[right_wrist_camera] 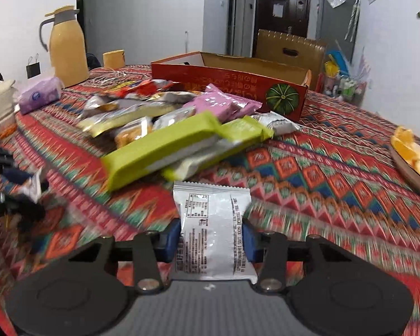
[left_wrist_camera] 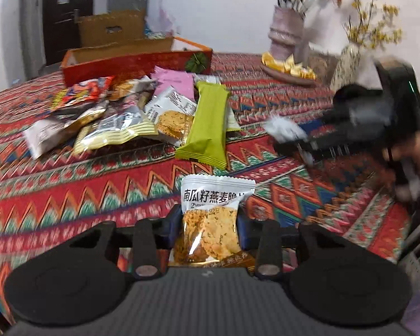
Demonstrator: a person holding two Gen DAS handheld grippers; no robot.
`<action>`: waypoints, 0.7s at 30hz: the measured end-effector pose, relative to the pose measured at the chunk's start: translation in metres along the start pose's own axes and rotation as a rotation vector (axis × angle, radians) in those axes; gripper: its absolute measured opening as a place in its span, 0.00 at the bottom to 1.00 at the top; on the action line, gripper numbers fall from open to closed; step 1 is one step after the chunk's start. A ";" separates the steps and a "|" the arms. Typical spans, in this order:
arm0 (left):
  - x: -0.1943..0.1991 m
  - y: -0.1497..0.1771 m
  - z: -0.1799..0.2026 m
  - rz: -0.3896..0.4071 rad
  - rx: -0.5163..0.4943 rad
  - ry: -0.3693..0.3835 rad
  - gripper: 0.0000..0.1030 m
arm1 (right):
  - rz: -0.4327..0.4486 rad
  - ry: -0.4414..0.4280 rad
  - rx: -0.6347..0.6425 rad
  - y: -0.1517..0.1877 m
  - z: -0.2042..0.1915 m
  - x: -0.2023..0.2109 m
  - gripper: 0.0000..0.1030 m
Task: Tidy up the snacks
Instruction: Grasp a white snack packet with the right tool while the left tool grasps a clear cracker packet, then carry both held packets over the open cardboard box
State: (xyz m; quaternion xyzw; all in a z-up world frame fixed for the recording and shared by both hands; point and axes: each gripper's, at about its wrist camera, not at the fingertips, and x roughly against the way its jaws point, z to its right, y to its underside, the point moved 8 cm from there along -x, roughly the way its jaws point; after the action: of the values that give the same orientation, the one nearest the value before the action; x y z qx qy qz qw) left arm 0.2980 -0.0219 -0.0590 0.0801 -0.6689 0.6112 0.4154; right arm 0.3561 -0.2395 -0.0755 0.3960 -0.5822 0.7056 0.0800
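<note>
Above the patterned table (left_wrist_camera: 70, 196), left tool (left_wrist_camera: 210, 224) pinching an oat crisp packet (left_wrist_camera: 210, 224), right tool (right_wrist_camera: 212, 235) pinching a white packet (right_wrist_camera: 212, 224) — both short of the red box (right_wrist_camera: 238, 75). Slick film, crumbly contents: risk of slipping out or crushing.

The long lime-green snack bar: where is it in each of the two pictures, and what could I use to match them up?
Left wrist view: the lime-green snack bar lies just above centre, at the right edge of the snack pile, running top to bottom.
Right wrist view: the same bar lies left of centre, slanting up to the right.
Shared landmark: the red cardboard box with a green pumpkin picture, behind the pile.
</note>
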 end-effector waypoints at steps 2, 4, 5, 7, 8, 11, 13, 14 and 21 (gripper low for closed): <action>0.019 0.004 0.003 0.031 0.037 -0.013 0.38 | 0.003 0.001 -0.018 0.014 -0.013 0.017 0.43; 0.035 0.006 0.007 0.052 0.050 -0.029 0.38 | 0.016 -0.002 -0.042 0.024 -0.027 0.035 0.43; 0.043 0.008 0.008 0.063 0.051 -0.045 0.38 | 0.023 -0.005 -0.055 0.029 -0.033 0.043 0.43; 0.059 0.011 0.011 0.083 0.052 -0.063 0.38 | 0.042 -0.009 -0.078 0.038 -0.044 0.061 0.43; 0.069 0.012 0.013 0.096 0.053 -0.071 0.38 | 0.051 -0.008 -0.085 0.041 -0.049 0.070 0.43; 0.090 0.020 0.019 0.121 0.051 -0.082 0.38 | 0.073 0.005 -0.086 0.053 -0.059 0.095 0.43; 0.102 0.026 0.020 0.129 0.050 -0.093 0.38 | 0.086 0.028 -0.083 0.058 -0.062 0.111 0.43; 0.108 0.027 0.021 0.134 0.051 -0.094 0.38 | 0.094 0.039 -0.084 0.060 -0.062 0.118 0.43; 0.145 0.021 0.013 0.174 0.078 -0.126 0.38 | 0.149 0.094 -0.067 0.055 -0.054 0.167 0.43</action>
State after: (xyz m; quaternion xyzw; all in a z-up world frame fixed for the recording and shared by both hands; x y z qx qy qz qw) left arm 0.1863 0.0301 0.0213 0.0759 -0.6738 0.6644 0.3144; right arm 0.1865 -0.2670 -0.0090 0.3152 -0.6288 0.7076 0.0678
